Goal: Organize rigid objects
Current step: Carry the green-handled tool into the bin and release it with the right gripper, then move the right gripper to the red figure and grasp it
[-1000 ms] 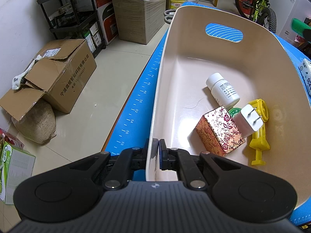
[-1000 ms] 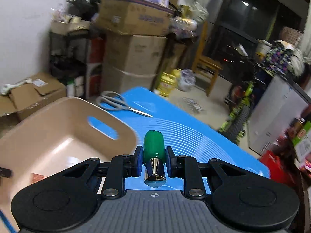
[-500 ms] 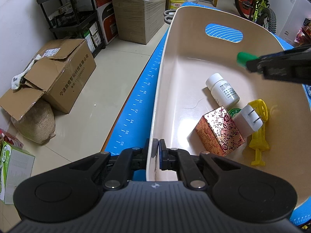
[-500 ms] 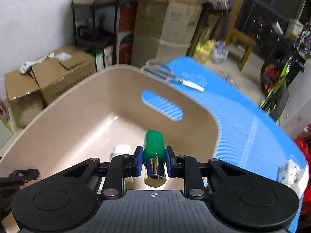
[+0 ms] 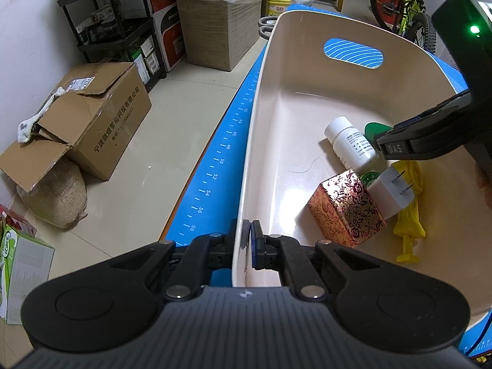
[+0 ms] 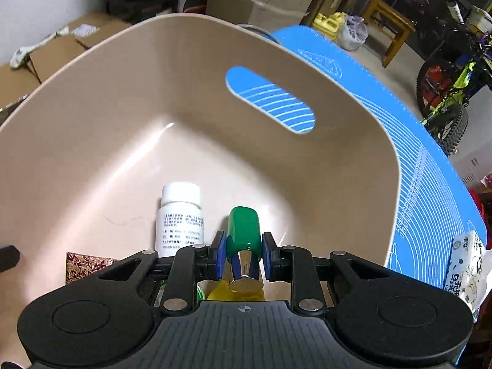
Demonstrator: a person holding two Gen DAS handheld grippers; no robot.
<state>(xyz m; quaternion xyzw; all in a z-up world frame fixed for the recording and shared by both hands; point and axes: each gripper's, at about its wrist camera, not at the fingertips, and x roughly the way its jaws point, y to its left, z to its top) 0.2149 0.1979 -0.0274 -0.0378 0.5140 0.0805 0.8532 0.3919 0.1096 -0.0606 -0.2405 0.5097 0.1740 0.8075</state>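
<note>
A beige plastic basin [image 5: 307,70] [image 6: 129,70] stands on a blue mat [image 5: 221,153] [image 6: 430,129]. My left gripper [image 5: 247,236] is shut on the basin's near rim. My right gripper [image 6: 243,253] is shut on a green-capped metal cylinder [image 6: 243,230] [image 5: 375,129] and hangs low inside the basin, beside a white pill bottle [image 6: 180,215] [image 5: 350,144]. On the basin floor lie a red-gold patterned box [image 5: 346,206] [image 6: 86,264], a white plug adapter [image 5: 392,190] and a yellow plastic piece [image 5: 409,224].
Scissors handles [image 5: 266,26] show past the basin's far rim. A tissue pack [image 6: 467,264] lies on the mat at the right. Cardboard boxes [image 5: 92,117], a sack [image 5: 55,196], a black shelf [image 5: 117,30] and a bicycle [image 5: 409,3] stand on the floor around.
My right gripper has come over the basin's rim and sunk down inside with the green-capped cylinder, ending beside the white bottle. The left gripper has kept still on the rim.
</note>
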